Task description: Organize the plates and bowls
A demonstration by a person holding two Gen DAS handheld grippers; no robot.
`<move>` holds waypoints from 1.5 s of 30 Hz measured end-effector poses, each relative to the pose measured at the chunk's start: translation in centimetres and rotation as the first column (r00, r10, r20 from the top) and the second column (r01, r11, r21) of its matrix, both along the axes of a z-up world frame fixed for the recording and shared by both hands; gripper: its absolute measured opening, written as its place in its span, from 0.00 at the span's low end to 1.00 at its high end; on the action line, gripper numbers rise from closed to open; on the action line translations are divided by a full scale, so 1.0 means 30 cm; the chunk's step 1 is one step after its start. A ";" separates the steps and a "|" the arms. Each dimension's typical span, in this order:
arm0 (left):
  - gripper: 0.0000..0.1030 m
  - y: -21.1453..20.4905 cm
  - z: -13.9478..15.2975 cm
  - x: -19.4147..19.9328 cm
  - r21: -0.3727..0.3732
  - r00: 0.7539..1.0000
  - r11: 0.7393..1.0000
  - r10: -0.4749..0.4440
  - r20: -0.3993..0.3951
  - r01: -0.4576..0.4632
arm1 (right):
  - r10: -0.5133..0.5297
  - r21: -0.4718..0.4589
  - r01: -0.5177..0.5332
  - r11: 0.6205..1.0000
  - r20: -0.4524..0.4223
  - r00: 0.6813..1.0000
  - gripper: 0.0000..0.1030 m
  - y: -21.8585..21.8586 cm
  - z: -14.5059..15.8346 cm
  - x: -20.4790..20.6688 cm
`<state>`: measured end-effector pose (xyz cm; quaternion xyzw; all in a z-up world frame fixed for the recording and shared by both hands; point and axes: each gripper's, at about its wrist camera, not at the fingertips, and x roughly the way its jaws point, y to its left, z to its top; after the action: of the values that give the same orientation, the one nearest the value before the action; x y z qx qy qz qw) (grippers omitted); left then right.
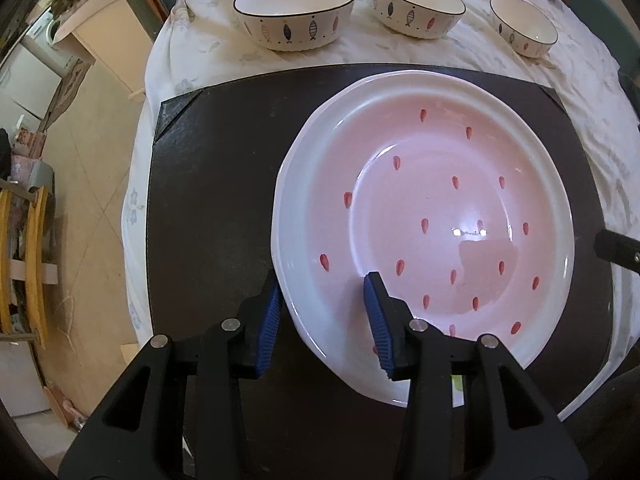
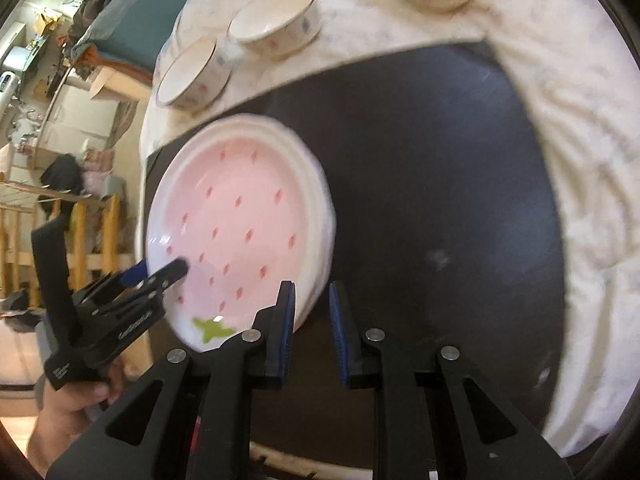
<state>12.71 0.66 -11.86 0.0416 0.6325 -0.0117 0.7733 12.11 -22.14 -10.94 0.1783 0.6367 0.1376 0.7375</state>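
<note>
Plate: large round white ceramic plate with a pale pink centre and small red drop marks, flat on the dark mat, toward the mat's left part in the right wrist view; green leaf-shaped mark near its close rim. Possibly a stack of plates, judging by layered edges in the right wrist view; cannot tell for sure.

Mat: dark, nearly black rectangular mat with clipped corners, spread over the tablecloth.

Tablecloth: white cloth with faint blue-grey print, covering the table.

Bowls: three white ceramic bowls with dark rims and painted fish figures, in a row on the cloth beyond the mat; largest at left, middle one, smallest at right. All upright, apart from each other, none touching the plate.

Left gripper: black two-finger gripper with blue ribbed pads, pointing steeply down, jaws partly apart and straddling the plate's near-left rim; one pad outside the rim over the mat, the other over the plate's inner slope. Pads not seen pressing the rim; gap visible on both sides.

Right gripper: same black build with blue pads, jaws at a narrow gap, nothing between them; just beside the plate's right edge, above the mat. Picture blurred.

Hand: person's hand around the left gripper's handle, at lower left of the right wrist view.
</note>
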 end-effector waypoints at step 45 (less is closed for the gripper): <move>0.66 -0.077 -0.050 0.122 -0.262 0.992 0.959 0.093 -0.083 -0.112 | -0.073 0.032 0.074 0.997 -0.028 0.997 0.28 -0.025 -0.149 0.115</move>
<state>16.38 -1.66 -13.37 -0.0958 0.6533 -0.0577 0.7488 15.56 -22.90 -15.41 0.2158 0.6371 0.1185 0.7304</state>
